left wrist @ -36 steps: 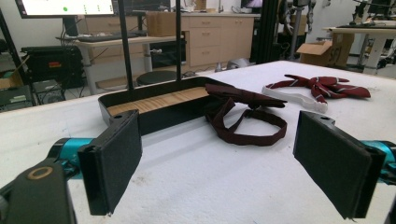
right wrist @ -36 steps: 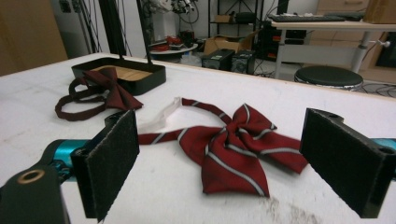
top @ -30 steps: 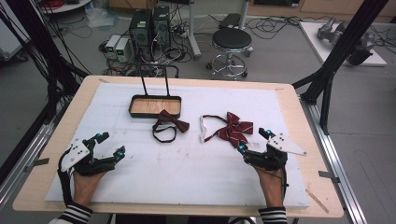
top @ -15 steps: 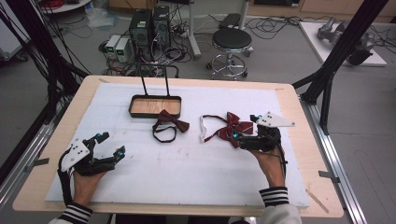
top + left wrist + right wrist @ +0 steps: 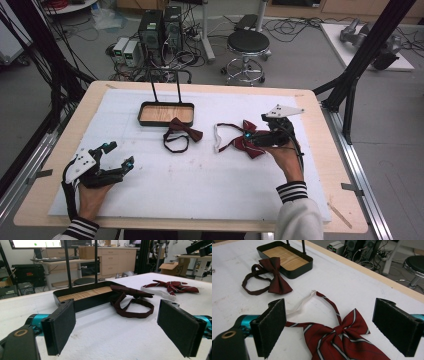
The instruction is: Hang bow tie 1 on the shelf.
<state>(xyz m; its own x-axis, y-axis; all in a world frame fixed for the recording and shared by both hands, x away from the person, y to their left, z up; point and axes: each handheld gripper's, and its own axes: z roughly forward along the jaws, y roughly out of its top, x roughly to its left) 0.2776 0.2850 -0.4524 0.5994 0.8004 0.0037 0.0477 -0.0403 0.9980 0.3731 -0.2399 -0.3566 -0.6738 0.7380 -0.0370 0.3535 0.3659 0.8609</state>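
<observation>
High view | right gripper [image 5: 248,138] fingers wide over striped bow tie [image 5: 243,142]; left gripper [image 5: 117,156] fingers wide; no writing legible

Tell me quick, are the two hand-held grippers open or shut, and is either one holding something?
Left hand-held gripper: open, holding nothing, over bare table.
Right hand-held gripper: open, holding nothing, jaws either side of the striped red bow tie.
</observation>
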